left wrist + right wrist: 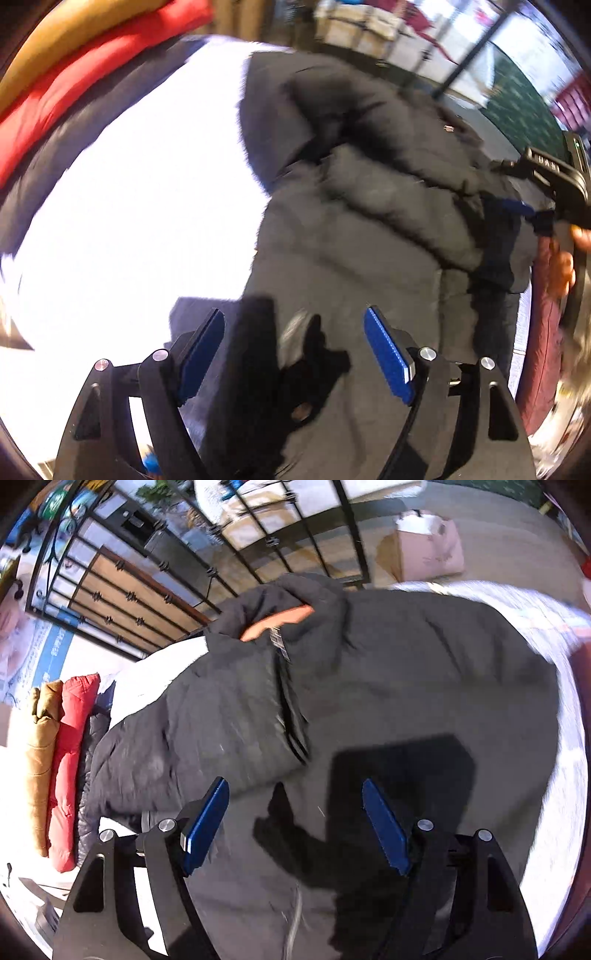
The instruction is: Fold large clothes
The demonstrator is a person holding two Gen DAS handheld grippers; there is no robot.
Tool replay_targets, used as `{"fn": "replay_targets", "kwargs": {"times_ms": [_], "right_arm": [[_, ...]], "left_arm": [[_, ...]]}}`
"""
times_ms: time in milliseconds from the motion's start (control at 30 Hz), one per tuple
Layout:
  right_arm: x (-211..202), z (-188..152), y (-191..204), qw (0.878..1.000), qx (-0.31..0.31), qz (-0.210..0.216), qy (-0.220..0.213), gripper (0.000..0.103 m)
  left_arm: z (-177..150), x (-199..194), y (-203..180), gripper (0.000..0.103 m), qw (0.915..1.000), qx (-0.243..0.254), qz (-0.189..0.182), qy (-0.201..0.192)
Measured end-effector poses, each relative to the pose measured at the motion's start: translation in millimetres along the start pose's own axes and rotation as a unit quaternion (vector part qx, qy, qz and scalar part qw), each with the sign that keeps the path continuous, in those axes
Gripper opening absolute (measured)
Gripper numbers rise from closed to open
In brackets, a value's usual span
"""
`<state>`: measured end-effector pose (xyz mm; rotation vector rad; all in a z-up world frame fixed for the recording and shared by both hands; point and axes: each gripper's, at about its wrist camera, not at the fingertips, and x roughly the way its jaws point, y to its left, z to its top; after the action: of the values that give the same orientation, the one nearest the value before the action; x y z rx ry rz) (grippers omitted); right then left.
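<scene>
Both grippers (pixel 293 354) (pixel 295 827) tipped steeply down | jaws spread, empty | over dark jacket (pixel 369 672)

Right gripper (pixel 554 173) body: faint raised letters, too blurred to read.
Other readable text: none was seen.

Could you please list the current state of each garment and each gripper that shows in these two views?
Dark puffer jacket: spread on the white bed sheet, partly folded over itself, zipper partly open at the collar.
Red jacket: folded, lying beside the tan one.
Tan jacket: folded, at the bed's edge.
Left gripper: open, above the dark jacket, holding nothing.
Right gripper: open, above the dark jacket, holding nothing.
</scene>
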<state>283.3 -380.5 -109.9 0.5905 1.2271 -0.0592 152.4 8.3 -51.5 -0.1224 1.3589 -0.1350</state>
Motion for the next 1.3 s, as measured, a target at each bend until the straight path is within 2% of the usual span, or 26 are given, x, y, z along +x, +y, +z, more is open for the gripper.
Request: {"fn": "replay_targets", "kwargs": {"times_ms": [67, 133, 200, 267, 367, 533, 700, 800, 867, 1000, 1133, 1300], "right_arm": [[13, 12, 10, 1.000, -0.017, -0.016, 0.009, 0.074], [31, 19, 19, 0.999, -0.035, -0.035, 0.019, 0.068], [47, 20, 21, 0.996, -0.053, -0.059, 0.037, 0.042], [55, 19, 30, 0.995, -0.071, -0.056, 0.047, 0.030], [47, 13, 44, 0.989, -0.122, -0.083, 0.032, 0.013], [-14, 12, 54, 0.991, -0.130, -0.014, -0.026, 0.009], [-105, 21, 67, 0.983, -0.148, 0.033, -0.103, 0.008], [-146, 22, 51, 0.980, -0.145, 0.034, -0.130, 0.008], [-156, 21, 31, 0.981, -0.140, 0.006, -0.135, 0.008], [-148, 5, -15, 0.987, -0.110, -0.047, -0.106, 0.008], [-105, -21, -64, 0.993, -0.067, -0.090, -0.045, 0.008], [-59, -50, -88, 0.990, -0.058, -0.131, -0.011, 0.008]], "left_arm": [[0, 2, 14, 0.076, 0.9998, -0.017, 0.002, 0.007], [-4, 1, 20, 0.076, 0.9997, -0.023, 0.004, 0.012], [-2, 1, 23, 0.076, 0.9996, -0.024, 0.004, 0.011], [0, -1, 24, 0.076, 0.9996, -0.025, 0.001, 0.008], [7, 1, 18, 0.076, 0.9997, -0.022, -0.001, 0.006], [16, 7, 1, 0.076, 1.0000, -0.001, -0.006, 0.002], [27, 8, -15, 0.076, 0.9998, 0.016, -0.013, -0.005], [29, 7, -21, 0.076, 0.9995, 0.026, -0.014, -0.011], [30, 6, -24, 0.076, 0.9993, 0.031, -0.013, -0.013], [28, 8, -25, 0.077, 0.9992, 0.037, -0.009, -0.010], [25, 10, -22, 0.076, 0.9994, 0.035, -0.003, -0.004], [26, 12, -18, 0.077, 0.9993, 0.035, 0.008, -0.002]]}}
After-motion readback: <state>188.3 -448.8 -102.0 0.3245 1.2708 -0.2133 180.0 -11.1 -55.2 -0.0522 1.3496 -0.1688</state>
